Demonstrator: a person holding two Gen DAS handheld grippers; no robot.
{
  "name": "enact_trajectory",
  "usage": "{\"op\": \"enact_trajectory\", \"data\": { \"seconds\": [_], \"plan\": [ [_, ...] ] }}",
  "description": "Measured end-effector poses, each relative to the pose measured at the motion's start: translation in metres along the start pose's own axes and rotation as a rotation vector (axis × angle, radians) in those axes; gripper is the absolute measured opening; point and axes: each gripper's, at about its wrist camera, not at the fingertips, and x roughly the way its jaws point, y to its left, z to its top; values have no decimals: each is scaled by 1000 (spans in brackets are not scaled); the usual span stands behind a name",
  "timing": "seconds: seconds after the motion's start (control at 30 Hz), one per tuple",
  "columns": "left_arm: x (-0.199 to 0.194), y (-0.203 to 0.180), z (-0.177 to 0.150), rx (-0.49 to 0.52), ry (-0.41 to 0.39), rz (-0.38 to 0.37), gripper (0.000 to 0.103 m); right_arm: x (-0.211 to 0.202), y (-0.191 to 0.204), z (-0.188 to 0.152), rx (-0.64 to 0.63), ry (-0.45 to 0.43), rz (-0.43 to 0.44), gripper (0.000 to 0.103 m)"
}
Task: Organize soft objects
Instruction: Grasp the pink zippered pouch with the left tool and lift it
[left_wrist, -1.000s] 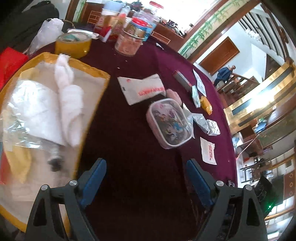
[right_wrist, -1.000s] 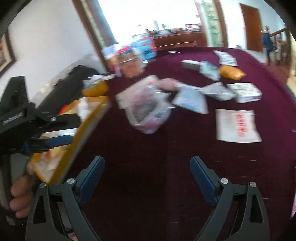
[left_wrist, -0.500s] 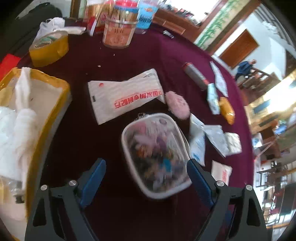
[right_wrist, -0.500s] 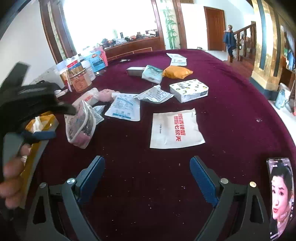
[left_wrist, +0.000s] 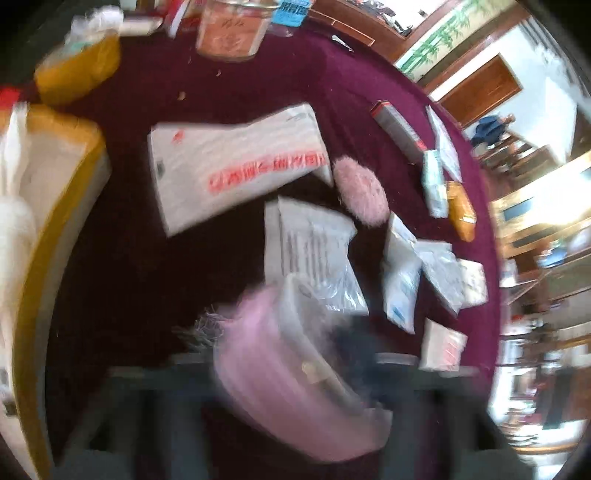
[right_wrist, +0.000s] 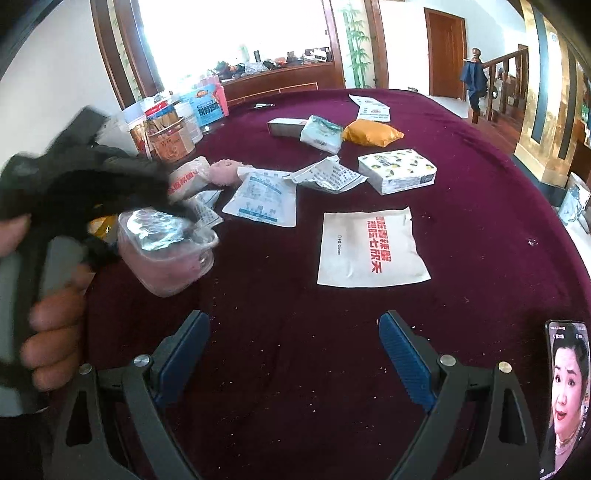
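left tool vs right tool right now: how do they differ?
The left tool is clamped on a pink lidded plastic box, its jaws having just been closing; the right tool stands open with nothing between its fingers. The left tool holds its box tilted off the maroon tablecloth; the right tool hovers over a bare stretch of cloth. The left tool shows blurred; the right is sharp. Both are black hand-held tools.
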Motion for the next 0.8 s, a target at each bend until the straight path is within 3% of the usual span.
{"op": "enact_trajectory", "data": {
  "seconds": [0.3, 0.47, 0.6, 0.8],
  "plan": [
    [-42, 50, -60, -21, 22, -145, 28, 1, -5, 2, 30, 25, 34, 93],
    [-58, 69, -79, -14, 26, -179, 28, -8, -17, 28, 91, 4, 25, 93],
    [-62, 73, -81, 5, 3, -182, 29, 4, -41, 58, 151, 16, -36, 93],
    [-66, 71, -84, 37, -16, -179, 29, 61, -49, 70, 109, 157, -133, 93]
  ]
}}
